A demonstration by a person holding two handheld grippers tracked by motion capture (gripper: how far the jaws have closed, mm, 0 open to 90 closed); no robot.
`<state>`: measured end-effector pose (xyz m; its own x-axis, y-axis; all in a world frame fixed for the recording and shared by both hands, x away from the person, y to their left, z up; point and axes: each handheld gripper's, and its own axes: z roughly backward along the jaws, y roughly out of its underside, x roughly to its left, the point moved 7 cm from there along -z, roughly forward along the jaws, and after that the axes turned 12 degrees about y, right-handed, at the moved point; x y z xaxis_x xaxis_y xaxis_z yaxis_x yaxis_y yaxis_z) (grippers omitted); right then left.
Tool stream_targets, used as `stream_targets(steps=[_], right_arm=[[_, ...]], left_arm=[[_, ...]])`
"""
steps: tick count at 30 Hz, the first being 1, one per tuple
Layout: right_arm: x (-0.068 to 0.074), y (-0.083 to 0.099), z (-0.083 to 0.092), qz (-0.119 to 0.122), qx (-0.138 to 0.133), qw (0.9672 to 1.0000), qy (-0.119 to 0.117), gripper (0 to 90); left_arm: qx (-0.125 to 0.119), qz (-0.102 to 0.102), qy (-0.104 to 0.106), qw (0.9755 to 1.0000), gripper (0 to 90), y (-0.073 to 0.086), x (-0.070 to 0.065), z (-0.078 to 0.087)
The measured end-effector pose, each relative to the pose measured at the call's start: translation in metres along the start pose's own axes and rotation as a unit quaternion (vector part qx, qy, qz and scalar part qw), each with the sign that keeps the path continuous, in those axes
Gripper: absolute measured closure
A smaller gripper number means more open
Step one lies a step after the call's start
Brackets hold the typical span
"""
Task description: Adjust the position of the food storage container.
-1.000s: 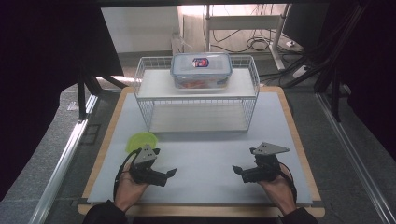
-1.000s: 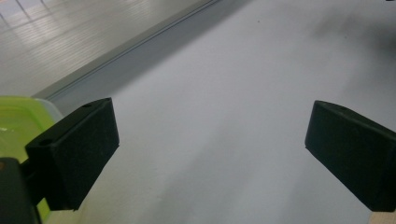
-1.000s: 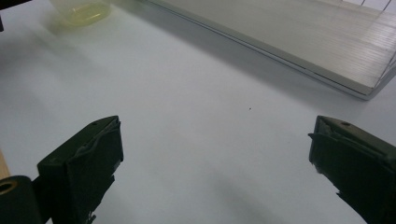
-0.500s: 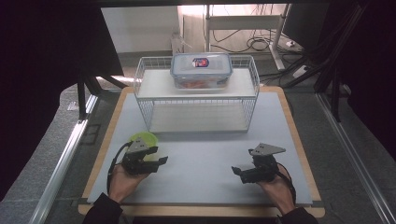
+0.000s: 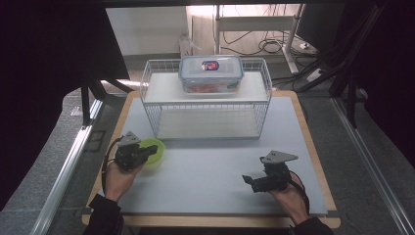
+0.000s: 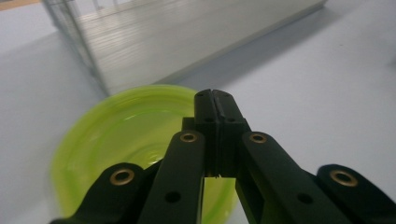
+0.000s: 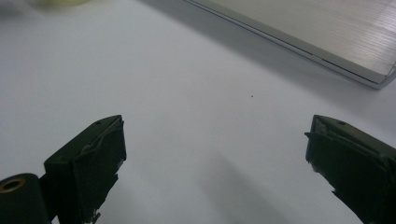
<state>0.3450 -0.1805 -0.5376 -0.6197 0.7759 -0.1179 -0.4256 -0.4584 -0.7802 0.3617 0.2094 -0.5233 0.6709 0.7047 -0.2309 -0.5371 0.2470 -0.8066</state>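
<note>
The left gripper [image 5: 146,152] has moved over to the green bowl [image 5: 152,150] and its jaws have just snapped tight together, right above the bowl's near rim (nothing pinched). No grab yet. The right gripper [image 5: 250,180] waits wide open.

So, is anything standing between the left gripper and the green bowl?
Nothing visible does. The left gripper is already at the green bowl, its fingers closed together over the near rim, with no other object between.
</note>
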Motion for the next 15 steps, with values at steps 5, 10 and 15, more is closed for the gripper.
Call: stream_targets(steps=[5, 10, 15], right_arm=[[0.000, 0.000, 0.000, 0.004, -0.001, 1.0000, 0.001, 5.0], [0.000, 0.001, -0.001, 0.012, 0.003, 0.9999, 0.002, 5.6], [0.000, 0.002, -0.002, 0.015, 0.006, 0.9999, 0.003, 6.1]], left_arm=[[-0.019, 0.010, -0.019, 0.9996, 89.7, 0.001, 0.020, 0.015], [-0.032, 0.034, -0.060, 0.9971, 89.7, 0.009, 0.046, 0.031], [-0.027, 0.056, -0.085, 0.9945, 89.8, 0.020, 0.062, 0.032]])
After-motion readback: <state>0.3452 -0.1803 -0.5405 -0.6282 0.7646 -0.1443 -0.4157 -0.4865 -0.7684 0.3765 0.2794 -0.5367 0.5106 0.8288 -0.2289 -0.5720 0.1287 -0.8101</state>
